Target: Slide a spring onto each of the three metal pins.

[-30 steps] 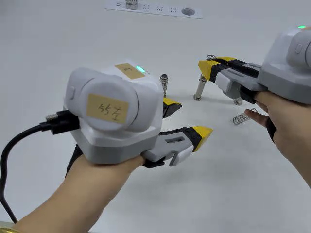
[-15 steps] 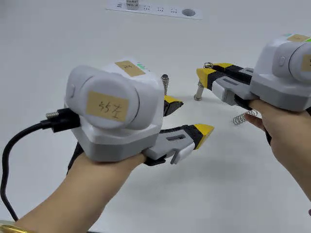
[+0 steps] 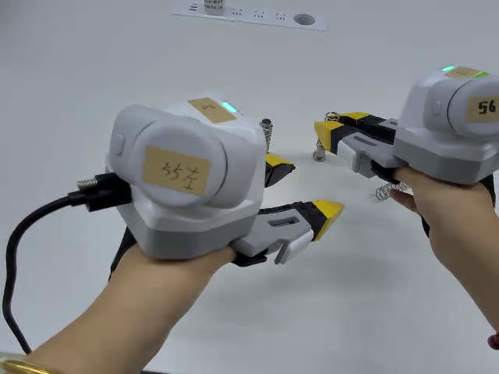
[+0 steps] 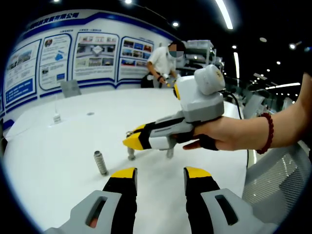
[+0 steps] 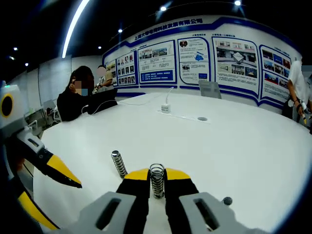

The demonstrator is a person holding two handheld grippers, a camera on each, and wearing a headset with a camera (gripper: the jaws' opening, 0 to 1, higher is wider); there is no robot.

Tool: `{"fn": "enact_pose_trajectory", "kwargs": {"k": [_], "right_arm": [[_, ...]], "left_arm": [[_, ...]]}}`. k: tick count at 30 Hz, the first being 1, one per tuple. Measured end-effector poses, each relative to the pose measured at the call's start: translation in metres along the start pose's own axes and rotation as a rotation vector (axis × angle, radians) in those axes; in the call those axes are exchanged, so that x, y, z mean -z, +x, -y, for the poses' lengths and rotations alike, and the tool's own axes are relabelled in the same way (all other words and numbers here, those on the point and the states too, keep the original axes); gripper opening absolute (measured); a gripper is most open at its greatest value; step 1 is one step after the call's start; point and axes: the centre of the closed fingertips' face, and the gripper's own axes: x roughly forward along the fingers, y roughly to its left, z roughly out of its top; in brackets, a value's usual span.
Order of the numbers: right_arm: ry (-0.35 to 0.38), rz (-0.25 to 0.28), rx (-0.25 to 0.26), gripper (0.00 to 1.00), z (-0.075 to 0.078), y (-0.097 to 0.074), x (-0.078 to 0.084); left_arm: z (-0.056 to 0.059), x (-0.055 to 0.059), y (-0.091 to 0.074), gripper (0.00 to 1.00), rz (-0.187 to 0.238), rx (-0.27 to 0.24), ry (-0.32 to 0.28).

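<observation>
Spring (image 5: 156, 181), ribbed coil, perhaps steel, in right claw (image 5: 157, 174)

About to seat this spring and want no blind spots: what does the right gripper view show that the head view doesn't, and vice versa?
Right gripper view: the held spring upright, clamped between the right gripper's jaws. Head view: a loose spring on the table near that gripper, and a pin partly hidden beneath it. Both: the fitted pin, spring already on it, and the open left gripper.
</observation>
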Motion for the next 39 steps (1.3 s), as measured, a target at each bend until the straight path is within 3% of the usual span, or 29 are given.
{"fn": "enact_pose_trajectory", "kwargs": {"k": [12, 20, 21, 30, 39], "right_arm": [[0.018, -0.054, 0.003, 0.12, 0.000, 0.005, 0.017], [0.019, -0.051, 0.001, 0.12, -0.001, 0.005, 0.017], [0.045, -0.053, 0.004, 0.12, 0.000, 0.005, 0.016], [0.075, -0.033, -0.018, 0.22, -0.002, -0.001, 0.004], [0.100, -0.003, -0.048, 0.28, -0.007, -0.020, -0.011]], "left_arm": [[-0.001, 0.001, 0.000, 0.39, -0.006, -0.001, -0.006], [0.000, 0.002, 0.000, 0.39, -0.007, 0.000, -0.003], [0.000, 0.002, 0.000, 0.39, -0.008, 0.000, -0.001], [0.000, 0.001, 0.001, 0.39, -0.002, -0.009, 0.019], [0.001, 0.000, 0.002, 0.47, 0.013, -0.018, 0.009]]}}
